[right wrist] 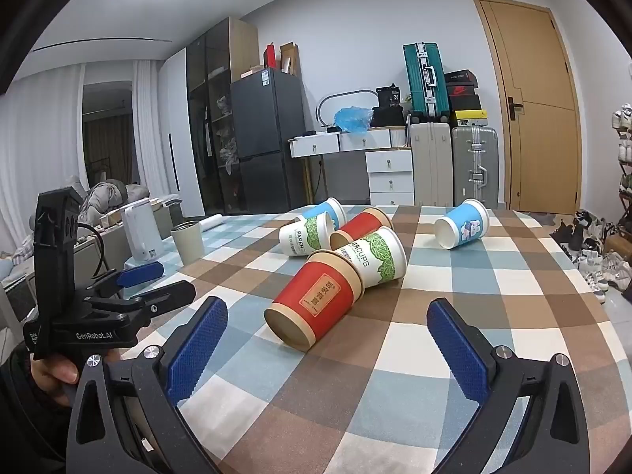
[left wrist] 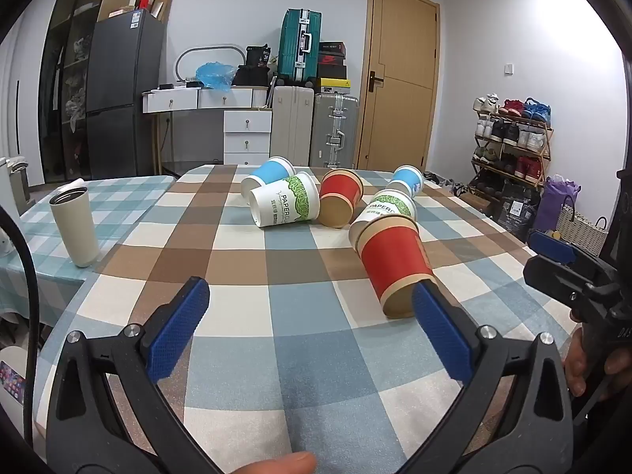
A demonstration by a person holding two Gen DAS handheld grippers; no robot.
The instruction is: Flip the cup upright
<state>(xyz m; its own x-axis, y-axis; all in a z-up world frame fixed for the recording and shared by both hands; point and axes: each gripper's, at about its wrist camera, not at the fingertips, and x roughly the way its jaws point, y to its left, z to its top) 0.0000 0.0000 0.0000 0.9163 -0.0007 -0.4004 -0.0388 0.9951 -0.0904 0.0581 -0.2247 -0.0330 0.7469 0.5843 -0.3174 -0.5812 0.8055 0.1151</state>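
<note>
Several paper cups lie on their sides on the checked tablecloth. The nearest is a red cup, base toward me; it also shows in the right wrist view. Behind it lie a white-green cup, a second red cup, another white-green cup and two blue cups. My left gripper is open and empty, its right pad just beside the near red cup's base. My right gripper is open and empty, just short of that cup.
A beige tumbler stands upright on the neighbouring teal-checked table at left. A white kettle stands beyond it. The table's right edge drops to a floor with shoes. Suitcases, drawers and a door stand behind the table.
</note>
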